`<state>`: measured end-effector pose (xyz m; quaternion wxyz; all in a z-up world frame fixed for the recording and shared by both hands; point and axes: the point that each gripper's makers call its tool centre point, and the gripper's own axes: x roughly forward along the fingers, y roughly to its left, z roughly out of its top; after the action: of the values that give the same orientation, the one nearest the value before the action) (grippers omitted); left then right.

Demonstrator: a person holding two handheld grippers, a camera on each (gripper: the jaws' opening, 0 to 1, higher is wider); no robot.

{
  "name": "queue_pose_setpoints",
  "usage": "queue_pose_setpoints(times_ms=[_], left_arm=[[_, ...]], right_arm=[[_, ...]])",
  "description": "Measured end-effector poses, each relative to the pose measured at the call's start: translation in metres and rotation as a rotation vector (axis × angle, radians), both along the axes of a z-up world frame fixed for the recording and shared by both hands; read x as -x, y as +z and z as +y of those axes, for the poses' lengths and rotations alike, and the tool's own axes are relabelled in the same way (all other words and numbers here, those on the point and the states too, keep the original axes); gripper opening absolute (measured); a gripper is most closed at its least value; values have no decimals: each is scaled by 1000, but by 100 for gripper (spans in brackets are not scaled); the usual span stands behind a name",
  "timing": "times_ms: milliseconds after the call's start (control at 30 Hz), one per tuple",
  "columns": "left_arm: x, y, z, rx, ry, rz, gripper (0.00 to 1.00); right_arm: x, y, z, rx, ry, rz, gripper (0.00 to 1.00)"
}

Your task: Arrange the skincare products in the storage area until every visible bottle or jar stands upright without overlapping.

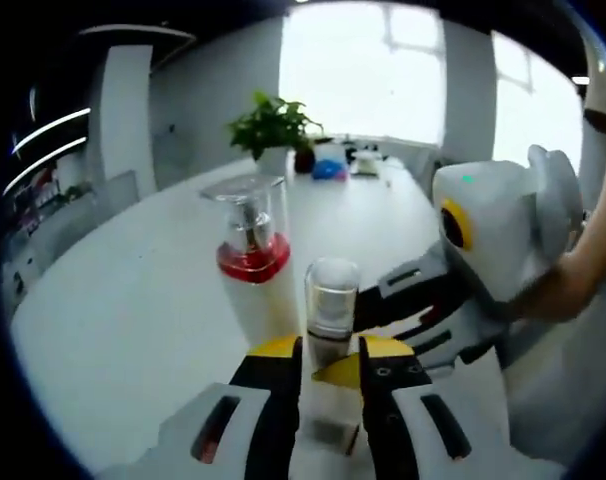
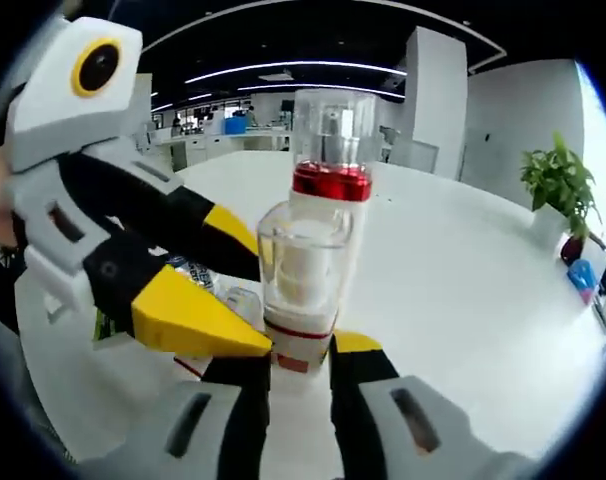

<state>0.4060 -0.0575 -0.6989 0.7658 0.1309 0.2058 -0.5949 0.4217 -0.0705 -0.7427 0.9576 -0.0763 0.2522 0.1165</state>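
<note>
Item 1: small bottle (image 1: 331, 300) with a clear cap, standing upright on the white table (image 1: 133, 300), near centre. In the left gripper view the left gripper (image 1: 330, 375) has its 2 yellow-tipped jaws closed against the bottle's lower body, one on each side. In the right gripper view the right gripper (image 2: 301, 370) also has its 2 jaws pressed to the base of the same small bottle (image 2: 303, 290), so both claws are clamped on it. Item 2: tall white bottle (image 1: 258, 270) with a red band and clear cap, upright, just beyond the small one and to its left in the left gripper view; in the right gripper view the tall white bottle (image 2: 333, 160) rises directly behind the small one. The right gripper (image 1: 423, 300) enters the left gripper view from the right, held by a person's arm (image 1: 583, 260). The left gripper (image 2: 183, 300) enters the right gripper view from the left. Item 3: potted plant (image 1: 273, 130) at the far end of the table. Flat packets (image 2: 198, 275), too hidden to identify, lie behind the left gripper's jaws.
</note>
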Motion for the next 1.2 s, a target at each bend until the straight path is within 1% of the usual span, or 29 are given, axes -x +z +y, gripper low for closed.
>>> queue_pose_setpoints(times_ms=[133, 233, 333, 500, 700, 833, 1000, 1067, 1200], left_arm=[[-1, 5, 3, 12, 16, 0, 19], [0, 7, 7, 11, 22, -3, 19], [-2, 8, 15, 16, 46, -1, 19], [-3, 8, 26, 13, 72, 1, 19], [-2, 8, 35, 10, 89, 0, 19], [-3, 10, 38, 11, 98, -1, 19], [-1, 15, 42, 16, 107, -8, 20], [1, 19, 44, 21, 115, -11, 22], [2, 26, 49, 35, 148, -9, 28]], right_arm=[[0, 0, 0, -20, -9, 1, 22], [-1, 0, -1, -19, -14, 8, 23], [-1, -1, 1, -16, -13, 5, 23], [-2, -1, 4, -26, -25, 10, 23], [-2, -1, 4, -32, -40, 17, 23], [-2, -1, 3, -34, -51, 19, 29], [0, 2, 0, -26, -46, 26, 30], [3, 4, -1, -24, -49, 29, 33], [7, 14, -3, -14, -40, -3, 37]])
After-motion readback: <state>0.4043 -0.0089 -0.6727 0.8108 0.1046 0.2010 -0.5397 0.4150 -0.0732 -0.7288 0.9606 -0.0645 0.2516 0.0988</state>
